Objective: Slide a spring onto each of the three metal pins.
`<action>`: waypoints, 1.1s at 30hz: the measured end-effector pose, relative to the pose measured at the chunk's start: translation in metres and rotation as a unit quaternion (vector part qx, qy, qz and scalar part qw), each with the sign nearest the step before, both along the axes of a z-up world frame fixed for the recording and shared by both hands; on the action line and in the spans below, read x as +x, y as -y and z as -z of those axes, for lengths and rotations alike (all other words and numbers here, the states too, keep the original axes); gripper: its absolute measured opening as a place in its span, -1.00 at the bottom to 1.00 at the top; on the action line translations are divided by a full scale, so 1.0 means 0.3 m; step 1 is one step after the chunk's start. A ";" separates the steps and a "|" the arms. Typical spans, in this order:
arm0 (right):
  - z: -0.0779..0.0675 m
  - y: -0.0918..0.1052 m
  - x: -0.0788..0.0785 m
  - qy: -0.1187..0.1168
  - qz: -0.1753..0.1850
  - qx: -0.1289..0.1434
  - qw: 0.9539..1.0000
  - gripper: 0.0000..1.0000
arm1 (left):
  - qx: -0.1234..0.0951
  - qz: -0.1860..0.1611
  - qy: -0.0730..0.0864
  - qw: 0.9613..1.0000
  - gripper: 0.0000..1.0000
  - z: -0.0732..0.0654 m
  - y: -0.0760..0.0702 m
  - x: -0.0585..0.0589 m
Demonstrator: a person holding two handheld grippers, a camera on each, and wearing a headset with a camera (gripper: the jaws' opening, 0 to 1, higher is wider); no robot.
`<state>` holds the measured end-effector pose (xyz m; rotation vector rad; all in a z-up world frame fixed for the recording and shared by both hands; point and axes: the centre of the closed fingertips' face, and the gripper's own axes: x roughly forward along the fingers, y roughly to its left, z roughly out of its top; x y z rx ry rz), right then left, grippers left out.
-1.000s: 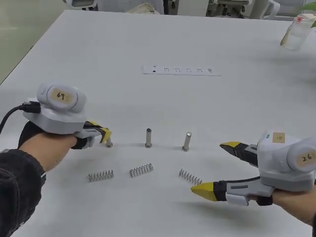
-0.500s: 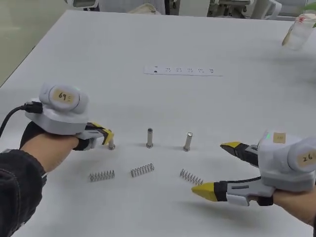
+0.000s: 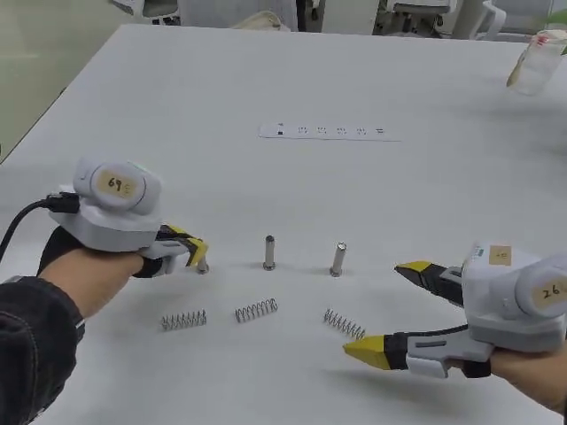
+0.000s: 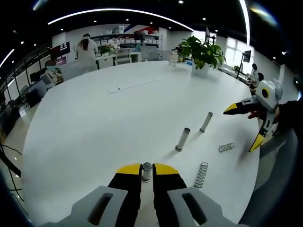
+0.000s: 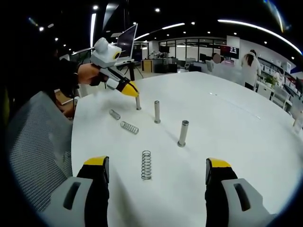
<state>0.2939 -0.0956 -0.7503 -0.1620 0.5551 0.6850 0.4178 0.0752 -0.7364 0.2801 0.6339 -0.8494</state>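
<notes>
Left tongs [image 3: 198, 253] are pinched nearly together at the tips, while right tongs [image 3: 373, 308] gape wide, pointing leftward.

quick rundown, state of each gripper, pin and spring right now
left gripper, shut on left pin
right gripper, open, empty
left pin, upright, no spring
middle pin, upright, no spring
right pin, upright, no spring
left spring, lying loose
middle spring, lying loose
right spring, lying loose

white table [image 3: 266, 71]; silver pins [image 3: 269, 251]; silver springs [image 3: 256, 310]; left tool [image 3: 198, 253], right tool [image 3: 379, 309] white, yellow-tipped.
</notes>
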 end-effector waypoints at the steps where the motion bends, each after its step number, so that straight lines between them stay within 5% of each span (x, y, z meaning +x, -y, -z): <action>1: 0.000 0.000 0.000 0.000 0.000 0.000 1.000 0.66 | -0.001 0.000 0.000 1.000 -0.96 -0.001 0.000 0.001; 17: -0.004 -0.001 0.001 0.002 0.001 0.000 1.000 0.66 | -0.022 -0.008 0.016 1.000 -0.68 -0.034 -0.024 0.006; 24: -0.004 -0.004 0.000 0.002 -0.001 -0.001 1.000 0.66 | -0.045 -0.014 0.028 0.998 -0.58 -0.077 -0.043 -0.006; 33: -0.005 -0.004 -0.001 0.002 -0.002 -0.002 1.000 0.66 | -0.056 -0.016 0.027 0.998 -0.50 -0.066 -0.092 -0.041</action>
